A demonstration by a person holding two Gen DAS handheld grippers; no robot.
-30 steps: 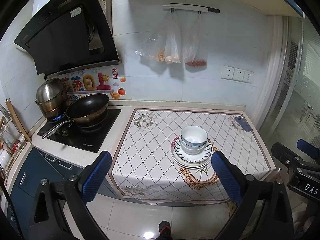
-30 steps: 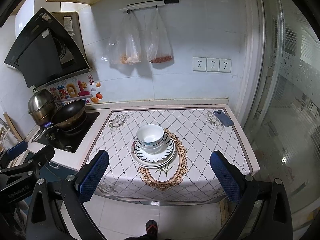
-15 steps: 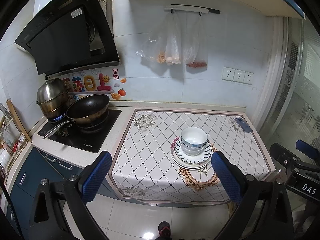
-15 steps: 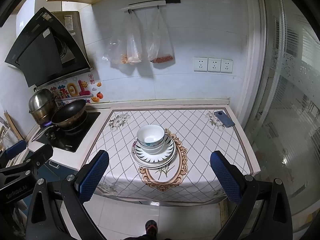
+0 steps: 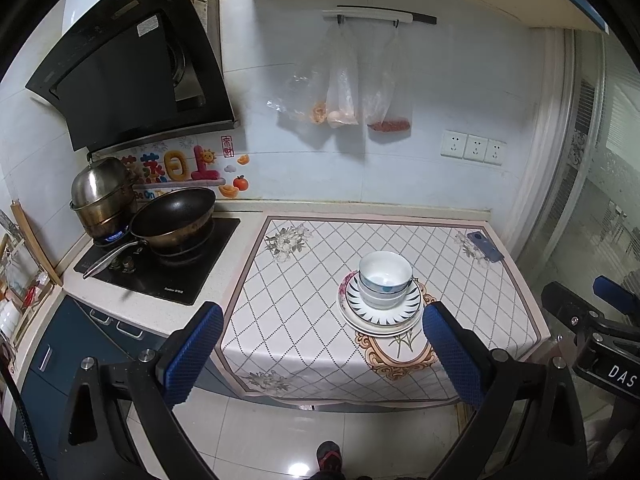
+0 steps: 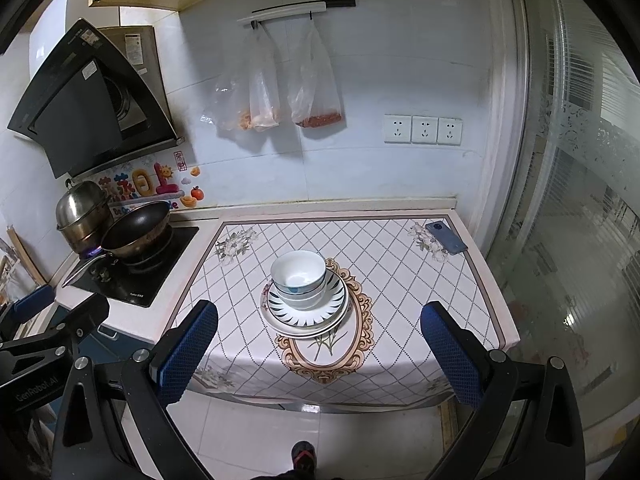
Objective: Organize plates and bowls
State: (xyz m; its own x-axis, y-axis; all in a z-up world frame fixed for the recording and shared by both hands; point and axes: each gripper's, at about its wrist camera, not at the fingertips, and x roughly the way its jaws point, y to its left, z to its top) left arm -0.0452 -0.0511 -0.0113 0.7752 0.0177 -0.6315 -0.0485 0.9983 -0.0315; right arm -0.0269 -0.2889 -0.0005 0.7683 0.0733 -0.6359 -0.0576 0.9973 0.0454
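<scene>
White ceramic bowls [image 6: 298,280] nested atop stacked patterned plates [image 6: 306,316] on the tableclothed counter [image 6: 400,280]; left claw [image 5: 320,352] and right claw [image 6: 318,350] spread, empty, well apart from them—sorting seemingly complete.

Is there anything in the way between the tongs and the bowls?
Nothing visible. Both the left tongs and right tongs are open, back from the counter edge, with only bare tablecloth before the stacked bowls on their plates.

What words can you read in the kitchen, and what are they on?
"DAS": right gripper body, cut off at the frame edge.
"GenRobot.AI": left gripper body.
Colourful characters: wall sticker, not legible enough to quote.
Range hood labels and stove brand: too small.
</scene>
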